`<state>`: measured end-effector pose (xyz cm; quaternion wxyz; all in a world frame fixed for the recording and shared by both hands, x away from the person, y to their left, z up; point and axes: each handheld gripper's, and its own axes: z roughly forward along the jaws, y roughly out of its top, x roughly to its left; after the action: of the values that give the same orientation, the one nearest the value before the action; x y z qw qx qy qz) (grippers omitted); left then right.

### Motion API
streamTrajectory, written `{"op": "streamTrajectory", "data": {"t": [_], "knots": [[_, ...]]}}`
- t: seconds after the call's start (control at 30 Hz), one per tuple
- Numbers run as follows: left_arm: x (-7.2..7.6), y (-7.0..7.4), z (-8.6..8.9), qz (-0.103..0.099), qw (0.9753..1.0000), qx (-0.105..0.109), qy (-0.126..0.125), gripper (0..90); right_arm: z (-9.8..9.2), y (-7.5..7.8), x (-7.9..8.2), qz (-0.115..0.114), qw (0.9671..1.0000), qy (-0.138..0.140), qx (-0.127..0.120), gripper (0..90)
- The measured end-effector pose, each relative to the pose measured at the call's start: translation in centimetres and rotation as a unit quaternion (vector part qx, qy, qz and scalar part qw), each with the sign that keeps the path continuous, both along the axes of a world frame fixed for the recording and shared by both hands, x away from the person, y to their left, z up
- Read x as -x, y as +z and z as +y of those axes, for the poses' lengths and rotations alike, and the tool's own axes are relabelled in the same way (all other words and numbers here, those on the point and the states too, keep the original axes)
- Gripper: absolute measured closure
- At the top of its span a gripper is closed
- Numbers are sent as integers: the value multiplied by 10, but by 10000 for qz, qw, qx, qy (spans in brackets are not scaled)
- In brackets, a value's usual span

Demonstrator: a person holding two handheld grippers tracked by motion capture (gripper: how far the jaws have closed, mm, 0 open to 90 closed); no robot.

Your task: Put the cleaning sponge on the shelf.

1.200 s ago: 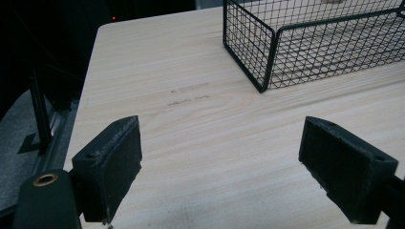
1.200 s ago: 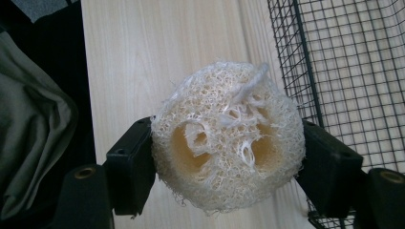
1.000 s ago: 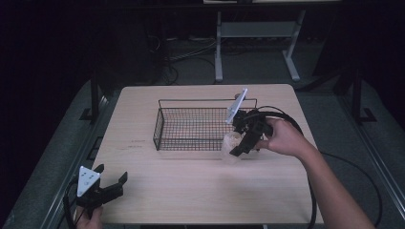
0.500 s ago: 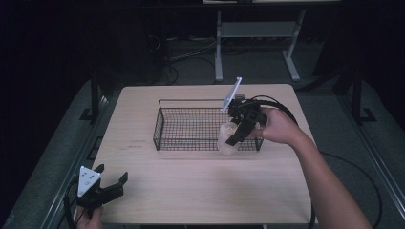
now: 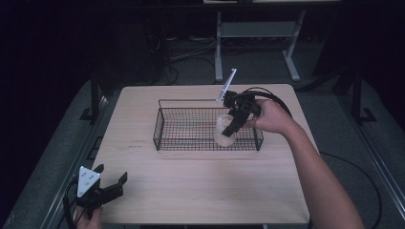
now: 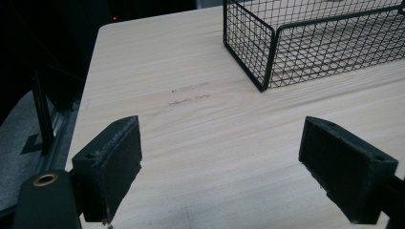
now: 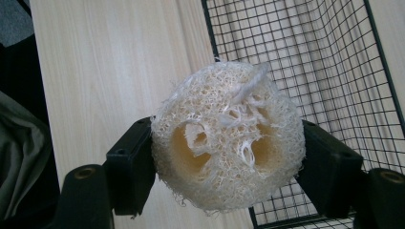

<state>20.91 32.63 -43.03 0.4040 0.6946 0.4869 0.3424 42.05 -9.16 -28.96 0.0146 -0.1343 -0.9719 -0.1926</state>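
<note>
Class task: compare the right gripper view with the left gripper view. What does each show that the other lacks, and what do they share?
Right gripper view alone: a pale loofah sponge clamped in the right gripper, over the basket's edge. Left gripper view alone: the left gripper wide open with nothing between its jaws, and faint marks on the wood. Shared: the black wire basket and the light wooden table.

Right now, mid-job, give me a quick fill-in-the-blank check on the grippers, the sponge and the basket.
1. The right gripper is shut on a pale, round ____ sponge.
2. The sponge hangs above the black ____ basket.
3. The left gripper has its jaws ____ with nothing between them.
4. The basket stands on a light ____ table.

Missing words: loofah; wire; open; wooden
</note>
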Motion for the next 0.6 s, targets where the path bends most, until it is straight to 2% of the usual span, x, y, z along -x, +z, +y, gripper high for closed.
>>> {"op": "streamTrajectory", "data": {"t": [0.27,0.33,0.6], "knots": [[0,0,-1,-2,10000,-24,-9,138,3,3,-12,-26,9999,-86,86,281],[1,0,-1,5,10000,-39,-28,138,3,3,-15,5,9999,-127,10,281],[1,0,0,0,10000,-22,1,138,1,-3,-29,38,9997,-238,92,281]]}}
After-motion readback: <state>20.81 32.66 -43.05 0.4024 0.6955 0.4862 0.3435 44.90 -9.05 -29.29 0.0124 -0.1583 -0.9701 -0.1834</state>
